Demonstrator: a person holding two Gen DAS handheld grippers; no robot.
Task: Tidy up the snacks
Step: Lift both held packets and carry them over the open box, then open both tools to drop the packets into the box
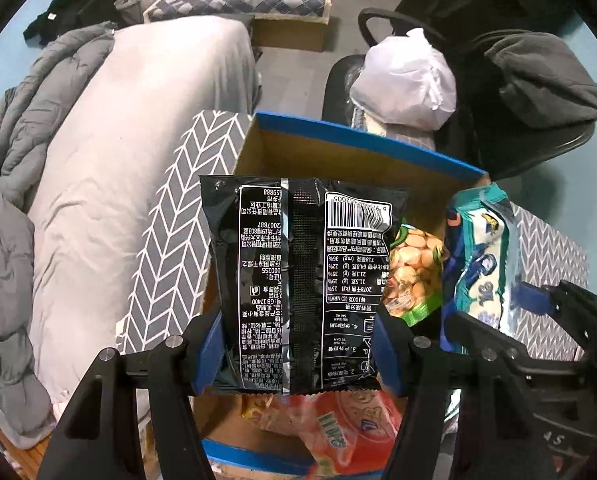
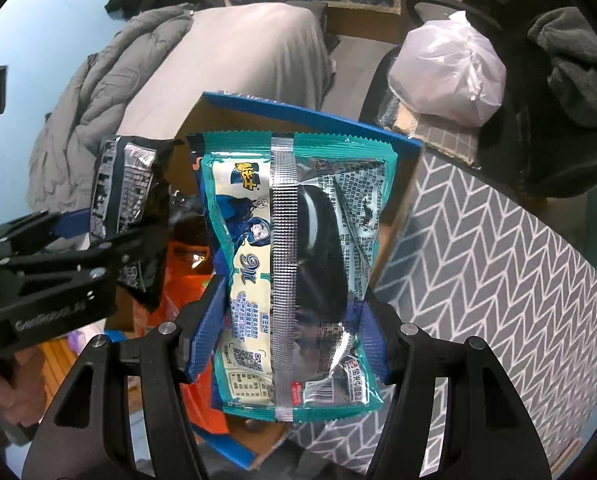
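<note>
Left wrist view: left gripper (image 1: 298, 344) clenching black packet (image 1: 298, 276) at frame centre, hanging over blue-rimmed box (image 1: 362, 142). Packets inside crowding box; black packet likely snagging on them. At right, right gripper (image 2: 294, 334) pinching teal packet (image 2: 294, 260) over box; both grippers nearly touching, risking collision. Slick foil possibly slipping.

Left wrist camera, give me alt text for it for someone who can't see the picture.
The left gripper clamps a black snack packet, printed back facing the camera, above an open cardboard box with blue edges that already holds a peanut bag and an orange packet. At right, the right gripper holds a teal snack packet. A bed with grey bedding lies at left.
</note>
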